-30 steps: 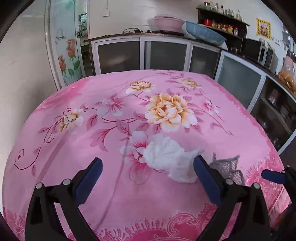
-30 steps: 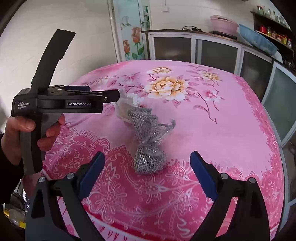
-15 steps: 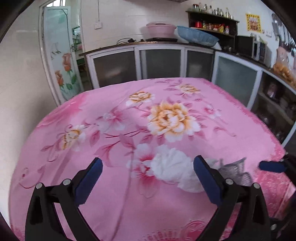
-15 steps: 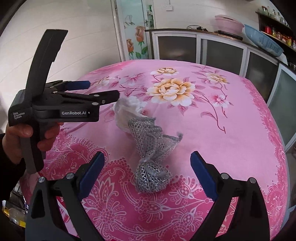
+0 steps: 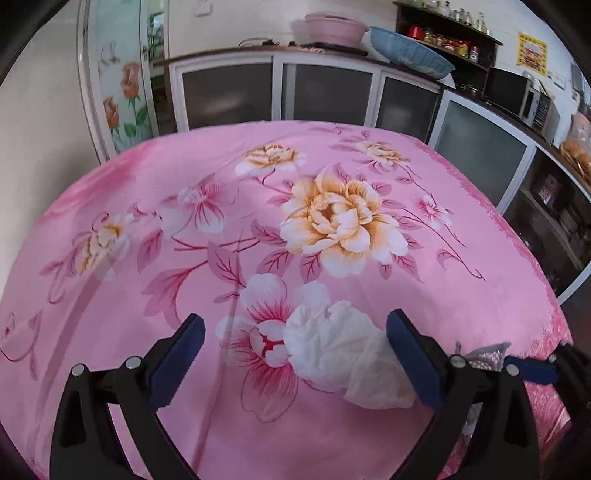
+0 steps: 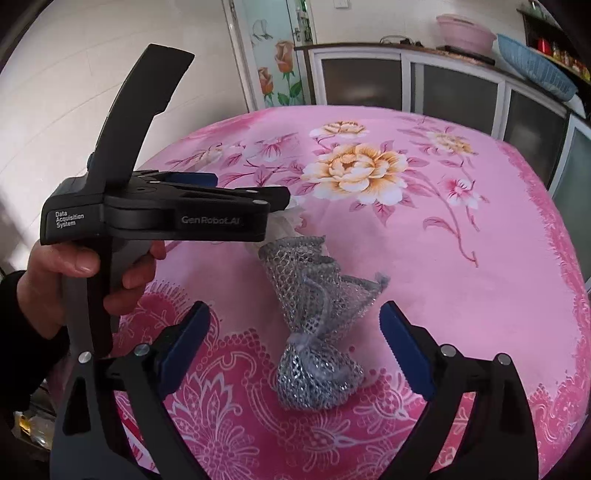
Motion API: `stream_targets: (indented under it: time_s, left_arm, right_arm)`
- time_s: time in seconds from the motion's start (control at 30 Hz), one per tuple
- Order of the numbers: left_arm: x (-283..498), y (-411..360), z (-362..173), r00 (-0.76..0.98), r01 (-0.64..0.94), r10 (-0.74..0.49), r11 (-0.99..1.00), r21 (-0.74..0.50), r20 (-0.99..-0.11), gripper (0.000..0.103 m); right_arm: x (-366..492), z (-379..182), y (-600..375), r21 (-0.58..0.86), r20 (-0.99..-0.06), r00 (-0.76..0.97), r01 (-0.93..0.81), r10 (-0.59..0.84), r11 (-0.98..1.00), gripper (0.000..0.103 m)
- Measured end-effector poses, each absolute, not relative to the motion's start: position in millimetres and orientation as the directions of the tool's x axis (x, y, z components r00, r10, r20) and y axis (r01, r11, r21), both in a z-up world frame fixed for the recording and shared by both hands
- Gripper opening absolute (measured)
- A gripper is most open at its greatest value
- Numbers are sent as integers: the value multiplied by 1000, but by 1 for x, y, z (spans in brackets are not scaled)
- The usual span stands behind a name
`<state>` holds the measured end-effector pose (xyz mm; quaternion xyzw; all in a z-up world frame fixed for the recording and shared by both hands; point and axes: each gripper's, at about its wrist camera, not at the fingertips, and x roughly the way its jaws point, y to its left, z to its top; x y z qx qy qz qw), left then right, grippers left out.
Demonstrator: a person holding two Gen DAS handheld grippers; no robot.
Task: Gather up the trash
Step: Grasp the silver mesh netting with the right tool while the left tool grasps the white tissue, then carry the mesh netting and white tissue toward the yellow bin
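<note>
A crumpled white tissue point(image 5: 343, 350) lies on the pink flowered tablecloth point(image 5: 258, 177). My left gripper point(image 5: 295, 343) is open, its jaws on either side of the tissue, the right fingertip close to it. A silver mesh pouch point(image 6: 314, 325) lies near the table's front edge. My right gripper point(image 6: 295, 332) is open with the pouch between its jaws, not touching. In the right wrist view the left gripper point(image 6: 251, 192) hides most of the tissue point(image 6: 284, 221). The pouch's edge point(image 5: 487, 354) and a right fingertip point(image 5: 528, 369) show in the left wrist view.
Cabinets with dark glass doors point(image 5: 325, 96) stand behind the table and along the right. A pink basin point(image 5: 332, 27) and a blue basket point(image 5: 410, 51) sit on the counter. A flower-painted door point(image 6: 280, 62) is at the back left.
My left gripper has moved forward and down, so the tissue now sits between its jaws. My right gripper has moved closer to the mesh pouch. Both stay open.
</note>
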<state>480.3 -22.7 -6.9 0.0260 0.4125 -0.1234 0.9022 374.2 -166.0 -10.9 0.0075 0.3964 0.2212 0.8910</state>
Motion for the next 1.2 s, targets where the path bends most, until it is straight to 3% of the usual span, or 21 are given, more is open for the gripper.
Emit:
stream_targets:
  time_s: [0.1,0.2,0.3,0.33,0.37,0.93,1.2]
  left_arm:
    - [484,-22,-9,623,237,-204,969,-67,-755,94]
    - [487,-24,-12,615,238,-204,969,-68,-762,79]
    - [493,-22,-18,586,225,-218,969,-102,-780,42]
    - [495,-22,-20,576,229,-226,967,-110,-786,15]
    - [496,-23,-22,563,229,-229,966,-116,-794,4]
    - [481,-9,13,613,225,-300,953,-203,-731,2]
    - [459,-28,25,611,338,-365,923,-186,-702,2]
  right_arm:
    - [379,-13,-165,188,-728,563,-383,390,904,55]
    - [383,-18,-167,208,-749,536,-369,390,906,39]
    - [385,-21,-170,217,-757,529,-349,383,912,22]
    - [383,-21,-169,208,-758,531,-353,379,912,19]
    - [382,-20,-169,203,-757,533,-358,378,911,18]
    - [337,23,-197,204,-690,618,-332,376,921,16]
    - [325,29,-212,218,-677,630,-322,380,921,16]
